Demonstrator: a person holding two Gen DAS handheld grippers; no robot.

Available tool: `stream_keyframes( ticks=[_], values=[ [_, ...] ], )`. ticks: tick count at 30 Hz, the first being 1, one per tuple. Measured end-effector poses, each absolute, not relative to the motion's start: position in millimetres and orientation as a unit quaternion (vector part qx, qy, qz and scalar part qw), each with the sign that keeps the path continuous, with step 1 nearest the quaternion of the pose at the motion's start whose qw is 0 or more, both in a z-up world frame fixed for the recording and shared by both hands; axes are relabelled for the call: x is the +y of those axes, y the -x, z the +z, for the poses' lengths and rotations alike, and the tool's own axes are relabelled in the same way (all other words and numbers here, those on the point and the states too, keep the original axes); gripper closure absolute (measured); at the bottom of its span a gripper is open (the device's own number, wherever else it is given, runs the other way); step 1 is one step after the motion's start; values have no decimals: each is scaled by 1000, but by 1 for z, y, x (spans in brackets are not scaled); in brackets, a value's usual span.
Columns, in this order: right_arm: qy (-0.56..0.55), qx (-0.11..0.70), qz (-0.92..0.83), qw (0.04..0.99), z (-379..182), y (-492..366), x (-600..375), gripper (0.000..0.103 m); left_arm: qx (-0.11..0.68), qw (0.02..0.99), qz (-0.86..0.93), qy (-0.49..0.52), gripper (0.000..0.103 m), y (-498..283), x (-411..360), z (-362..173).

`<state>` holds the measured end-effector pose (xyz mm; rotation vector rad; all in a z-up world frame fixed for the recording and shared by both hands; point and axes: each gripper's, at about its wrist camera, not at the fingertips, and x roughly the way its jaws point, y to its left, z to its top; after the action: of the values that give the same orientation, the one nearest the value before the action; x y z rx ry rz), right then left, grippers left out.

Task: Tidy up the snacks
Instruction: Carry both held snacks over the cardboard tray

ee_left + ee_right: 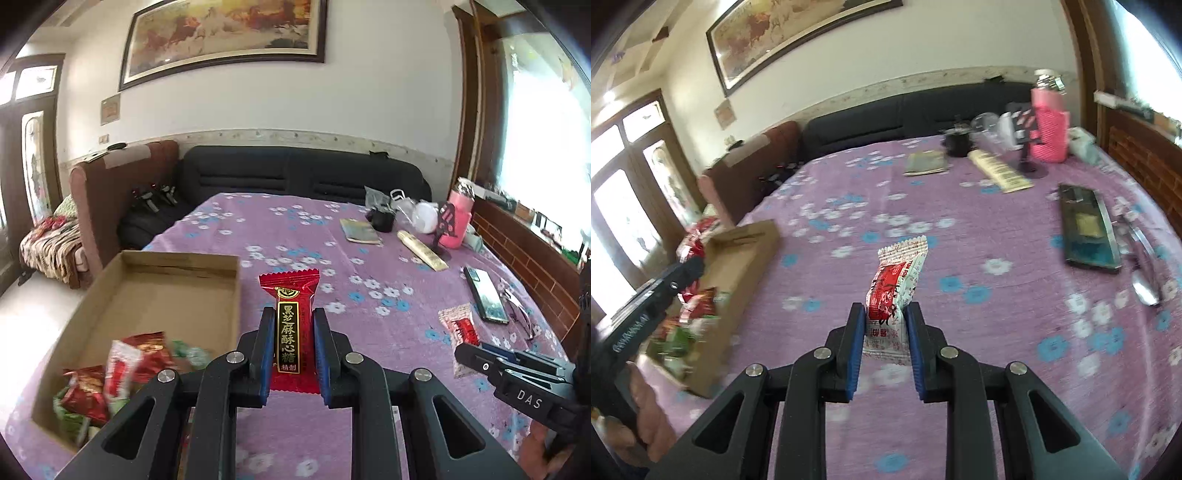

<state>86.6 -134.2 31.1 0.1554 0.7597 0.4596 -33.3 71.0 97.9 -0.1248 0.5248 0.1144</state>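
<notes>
A purple floral tablecloth is spread below. A red candy is clamped upright between the left gripper pads, the cardboard box to its left. A white-and-red candy is pinched in the right gripper.

I see left gripper: matte black linkage arms w/ silver round pivot screws, blue ribbed pads. Right gripper: same build, blue pads; white "DAS" lettering on its body, lower right of left-wrist frame. Bare skin of hand, lower left.
</notes>
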Motion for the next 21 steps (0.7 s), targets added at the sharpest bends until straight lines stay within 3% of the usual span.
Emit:
stream_keyframes(
  ticks=[10,21],
  values=[
    [-37,368,305,877,54,-70,-37,81,279,946,131,105,83,60,160,86],
    [-14,397,368,841,31,-59,62,81,334,917,177,130,83,64,209,37]
  ],
)
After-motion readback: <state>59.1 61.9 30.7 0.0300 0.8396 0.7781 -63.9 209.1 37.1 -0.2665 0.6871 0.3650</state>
